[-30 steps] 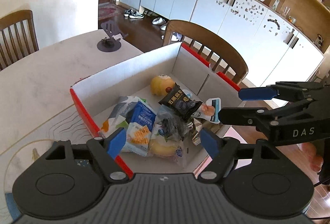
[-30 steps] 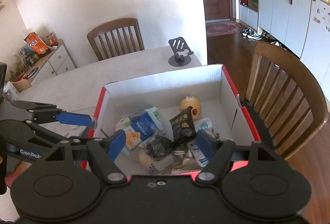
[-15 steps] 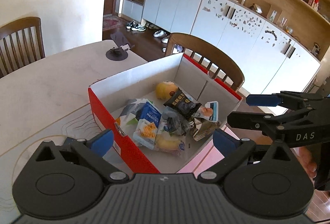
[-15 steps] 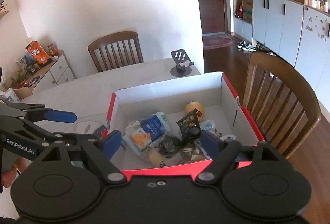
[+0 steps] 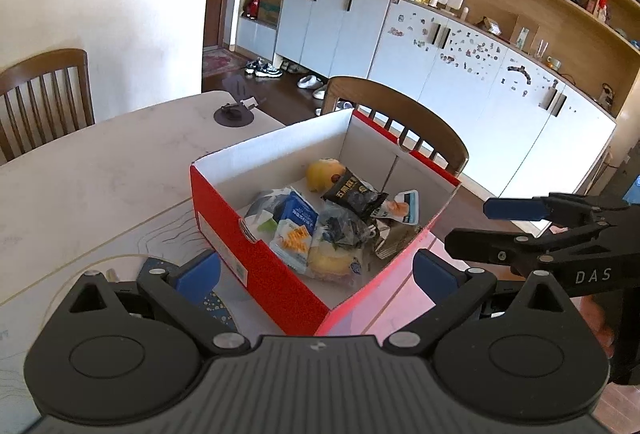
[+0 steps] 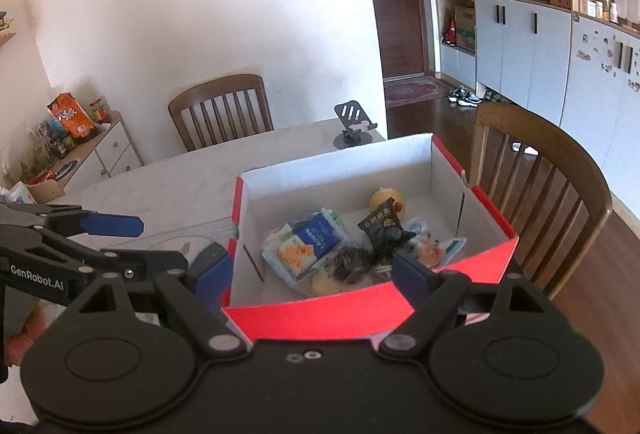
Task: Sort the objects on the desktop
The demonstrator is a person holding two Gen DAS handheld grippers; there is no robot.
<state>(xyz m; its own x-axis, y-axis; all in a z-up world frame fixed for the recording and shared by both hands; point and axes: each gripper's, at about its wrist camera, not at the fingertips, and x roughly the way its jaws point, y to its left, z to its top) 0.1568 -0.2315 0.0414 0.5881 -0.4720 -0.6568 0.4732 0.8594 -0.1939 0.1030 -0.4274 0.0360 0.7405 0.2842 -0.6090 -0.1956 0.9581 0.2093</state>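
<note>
A cardboard box (image 5: 224,230), red outside and white inside, stands on the pale table near its edge. In it lie a yellow round fruit (image 5: 324,172), a black snack packet (image 5: 354,194), a blue-and-white cracker packet (image 5: 298,230) and several other wrappers. My left gripper (image 5: 316,270) hovers short of the box's near corner, jaws wide open, pads touching nothing. My right gripper (image 6: 313,268) hangs before the red front wall (image 6: 320,310); its jaws are opening with nothing gripped. Each gripper shows in the other's view: the right gripper (image 5: 492,228) and the left gripper (image 6: 132,244).
A black phone stand (image 6: 354,126) sits at the table's far end. One wooden chair (image 6: 552,194) is close behind the box and another chair (image 6: 220,106) stands by the wall. A thin cable (image 6: 192,234) and a patterned mat (image 5: 216,306) lie left of the box.
Both grippers drew back from over the box, whose red outer walls now show. Both pairs of jaws spread wider. The items in the box have not moved.
</note>
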